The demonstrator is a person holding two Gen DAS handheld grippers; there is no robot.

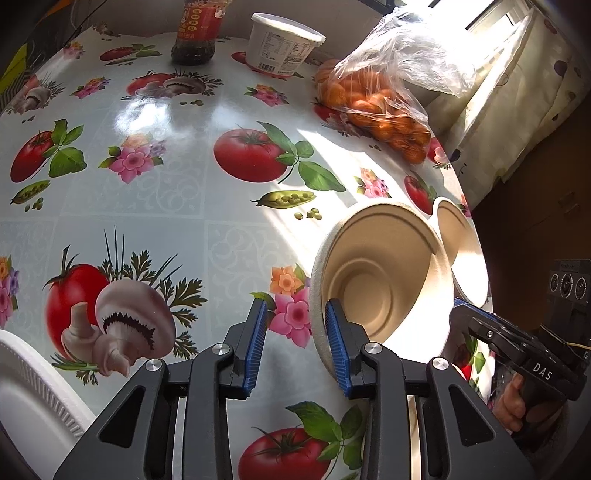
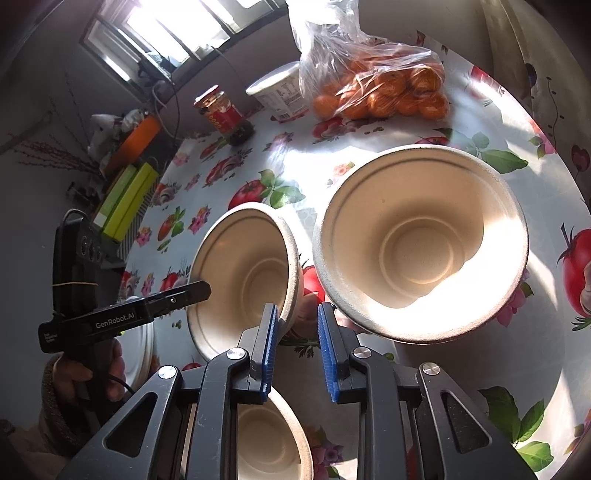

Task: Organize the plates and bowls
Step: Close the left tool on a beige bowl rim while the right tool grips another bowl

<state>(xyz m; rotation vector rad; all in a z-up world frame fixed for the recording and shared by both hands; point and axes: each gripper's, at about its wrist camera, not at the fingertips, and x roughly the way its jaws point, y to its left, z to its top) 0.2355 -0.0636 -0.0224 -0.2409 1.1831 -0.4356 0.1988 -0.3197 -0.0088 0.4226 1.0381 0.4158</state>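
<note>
Left wrist view: the left gripper (image 1: 297, 343) has its blue pads spread. The near wall of a tilted beige bowl (image 1: 384, 273) stands between them, close against the right-hand pad, while the other pad is clear of it. A white plate (image 1: 29, 387) lies off to the gripper's left and a second beige bowl (image 1: 461, 251) sits beyond the first on its right, on the flowered tablecloth (image 1: 166, 192). Far ahead are a white tub (image 1: 284, 44), a sauce bottle (image 1: 194, 33) and a bag of oranges (image 1: 373, 107).

In the right wrist view, the right gripper (image 2: 299, 347) shows a narrow gap between its pads with only cloth in it. The tilted bowl's rim lies just beside its left pad and the larger bowl's rim is at the tip of its right pad. Whether either one touches a pad, I cannot tell. A third bowl (image 2: 269, 439) sits directly beneath the gripper.
</note>
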